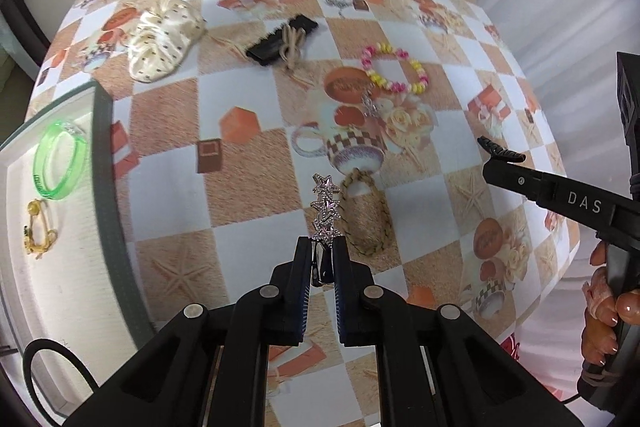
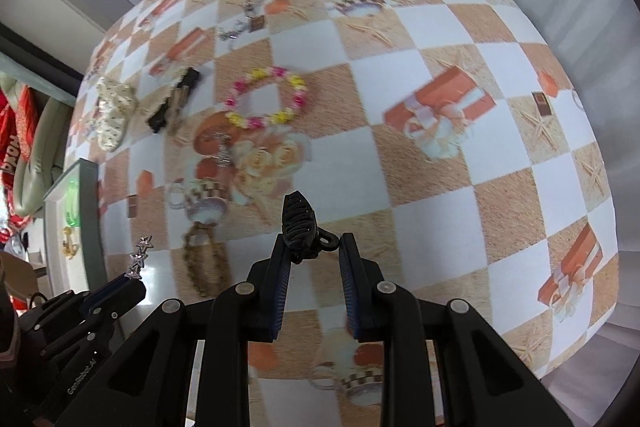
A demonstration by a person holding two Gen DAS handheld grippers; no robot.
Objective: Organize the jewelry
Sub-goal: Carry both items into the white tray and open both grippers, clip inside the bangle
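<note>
Rhinestone stars make up the hair clip (image 1: 326, 207) clenched in the left hand-held gripper (image 1: 322, 247), sticking out past its fingertips above the checkered surface (image 1: 240, 107). The right hand-held gripper (image 2: 314, 247) grasps a black claw clip (image 2: 300, 227) the same way. A tray (image 1: 108, 187) sits left.

Left gripper (image 1: 323, 247): matte black linkage arms, four round silver pivot pins, blue ribbed pads on the inner finger faces; a black cable loops at 8 o'clock. Right gripper (image 2: 314, 245): same black build, silver pins, blue ribbed pads. Its side arm carries white letters "DAS" at 3 o'clock in the left view. Hand (image 1: 606, 311) at 4 o'clock: glossy painted nails, possibly peach.
</note>
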